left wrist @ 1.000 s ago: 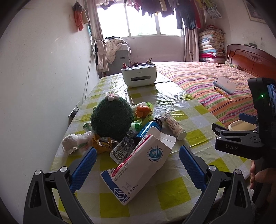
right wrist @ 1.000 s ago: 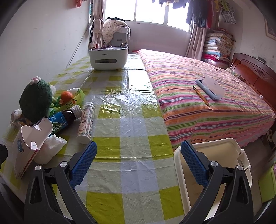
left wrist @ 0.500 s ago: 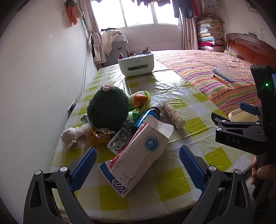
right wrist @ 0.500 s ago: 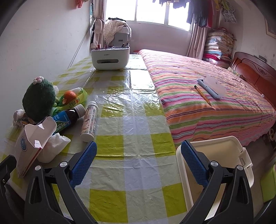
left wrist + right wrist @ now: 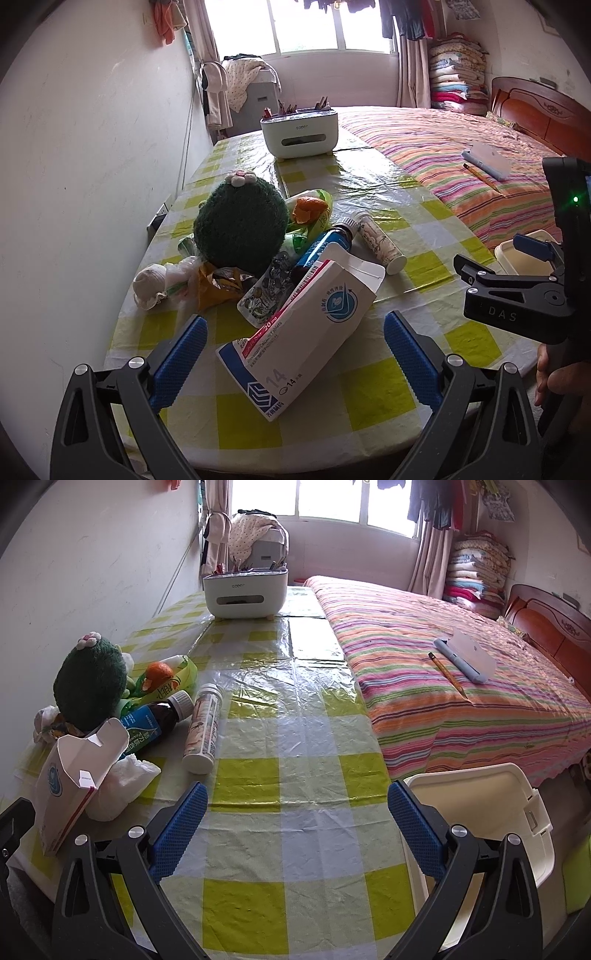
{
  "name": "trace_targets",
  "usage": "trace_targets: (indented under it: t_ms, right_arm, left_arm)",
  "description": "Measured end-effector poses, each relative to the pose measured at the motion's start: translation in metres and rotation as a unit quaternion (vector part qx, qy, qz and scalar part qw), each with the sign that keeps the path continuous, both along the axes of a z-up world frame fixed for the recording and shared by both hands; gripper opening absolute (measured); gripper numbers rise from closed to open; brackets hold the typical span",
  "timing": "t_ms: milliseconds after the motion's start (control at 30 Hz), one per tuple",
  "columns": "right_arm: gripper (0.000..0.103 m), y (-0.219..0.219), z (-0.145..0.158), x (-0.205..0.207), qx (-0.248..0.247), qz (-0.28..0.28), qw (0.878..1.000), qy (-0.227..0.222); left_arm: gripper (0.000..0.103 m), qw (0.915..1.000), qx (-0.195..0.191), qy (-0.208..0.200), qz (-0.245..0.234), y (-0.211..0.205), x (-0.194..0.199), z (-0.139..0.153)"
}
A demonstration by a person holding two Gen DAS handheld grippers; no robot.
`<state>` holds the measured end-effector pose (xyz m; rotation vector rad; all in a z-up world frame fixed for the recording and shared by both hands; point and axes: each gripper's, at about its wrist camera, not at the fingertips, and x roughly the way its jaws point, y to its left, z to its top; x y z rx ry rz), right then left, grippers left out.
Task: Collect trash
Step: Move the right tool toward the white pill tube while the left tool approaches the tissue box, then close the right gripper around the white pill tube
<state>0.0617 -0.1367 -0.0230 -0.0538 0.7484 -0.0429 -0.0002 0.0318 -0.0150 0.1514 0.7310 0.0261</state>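
Left gripper (image 5: pixel 293 347): jaws spread wide, empty, framing the opened tablet box (image 5: pixel 295 341) lying on the checked tablecloth (image 5: pixel 373 395). Right gripper (image 5: pixel 297 821): jaws likewise wide apart, holding nothing, above bare cloth. Only the right wrist view shows a crumpled tissue (image 5: pixel 122 784) tucked behind the box, and the whole white bin (image 5: pixel 480 812) beside the table edge. Only the left view shows the foil sachet (image 5: pixel 267 284) and orange wrapper (image 5: pixel 212 284). A striped bed (image 5: pixel 461 686) adjoins the table; a window behind.

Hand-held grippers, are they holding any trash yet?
No. The left hand-held gripper and the right hand-held gripper are both open and hold nothing.
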Motion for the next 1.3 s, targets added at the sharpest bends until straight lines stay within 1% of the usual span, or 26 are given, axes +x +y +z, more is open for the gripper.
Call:
trace_targets:
  t_ms: [267, 467, 633, 900, 967, 1100, 1300]
  right_arm:
    - [0.097, 0.002, -0.001, -0.001, 0.010, 0.007, 1.000, 0.005]
    - [0.097, 0.009, 0.001, -0.001, 0.003, 0.017, 1.000, -0.003]
    - [0.097, 0.013, 0.001, 0.004, 0.021, 0.023, 1.000, 0.000]
    - [0.097, 0.031, 0.000, 0.018, 0.017, 0.051, 0.999, 0.002]
    - [0.097, 0.037, -0.001, 0.024, 0.016, 0.061, 0.998, 0.005]
    - [0.096, 0.052, -0.002, 0.042, -0.014, 0.079, 0.997, 0.007]
    - [0.096, 0.061, -0.009, 0.086, -0.013, 0.085, 0.996, 0.032]
  left_arm:
    - [0.094, 1.0000, -0.003, 0.002, -0.001, 0.002, 0.000, 0.000]
    - [0.094, 1.0000, -0.007, 0.001, -0.001, 0.005, -0.001, -0.001]
    - [0.094, 0.9999, -0.012, 0.003, 0.002, 0.009, 0.000, -0.002]
    - [0.094, 0.9998, -0.020, 0.006, 0.007, 0.023, -0.002, -0.005]
    - [0.094, 0.9997, -0.020, 0.008, 0.010, 0.029, -0.003, -0.006]
    - [0.094, 0.9997, -0.017, 0.010, 0.017, 0.038, -0.004, -0.008]
    - [0.094, 0.9994, -0.022, 0.012, 0.023, 0.046, -0.007, -0.005]
